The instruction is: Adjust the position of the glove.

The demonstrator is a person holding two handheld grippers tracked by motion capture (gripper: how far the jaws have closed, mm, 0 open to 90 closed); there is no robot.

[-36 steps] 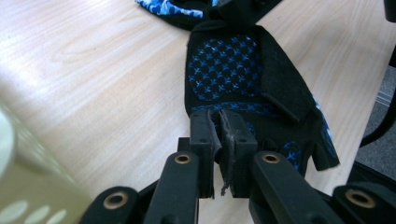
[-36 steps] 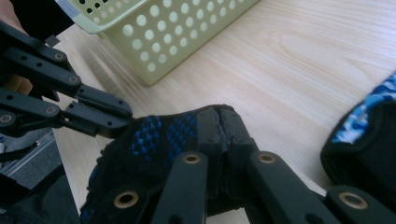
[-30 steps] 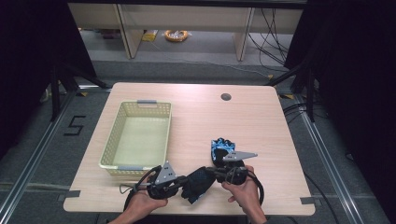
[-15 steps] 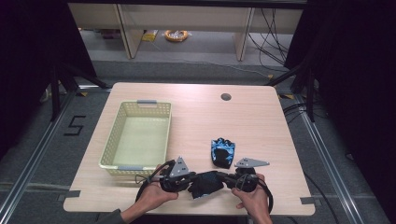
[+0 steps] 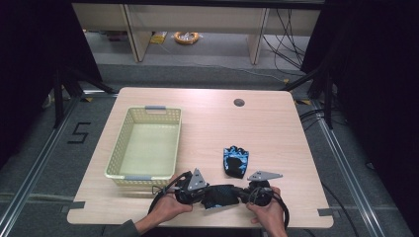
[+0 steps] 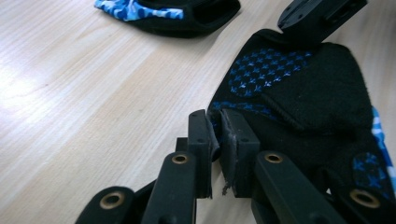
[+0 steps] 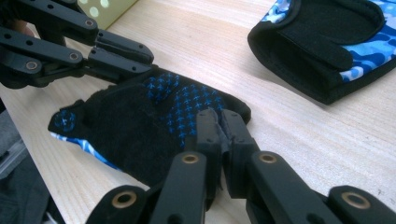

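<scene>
A black glove with blue dots (image 5: 221,195) is stretched between my two grippers near the table's front edge. My left gripper (image 5: 201,193) is shut on its left edge, and the pinch shows up close in the left gripper view (image 6: 217,140). On the glove's right edge my right gripper (image 5: 243,193) is shut too; its jaws clamp the fabric (image 7: 223,135). The glove's palm side (image 7: 140,121) faces up, close to the table top. A second glove, black with blue camouflage (image 5: 235,161), lies flat just beyond, apart from both grippers.
A pale yellow mesh basket (image 5: 118,143) stands on the left half of the table, empty. A dark cable hole (image 5: 239,102) sits near the far edge. Cables loop from both grippers by the person's hands.
Both grippers have drawn back toward the front edge with the dotted glove between them. The right gripper moved away from the camouflage glove, which stayed put.
</scene>
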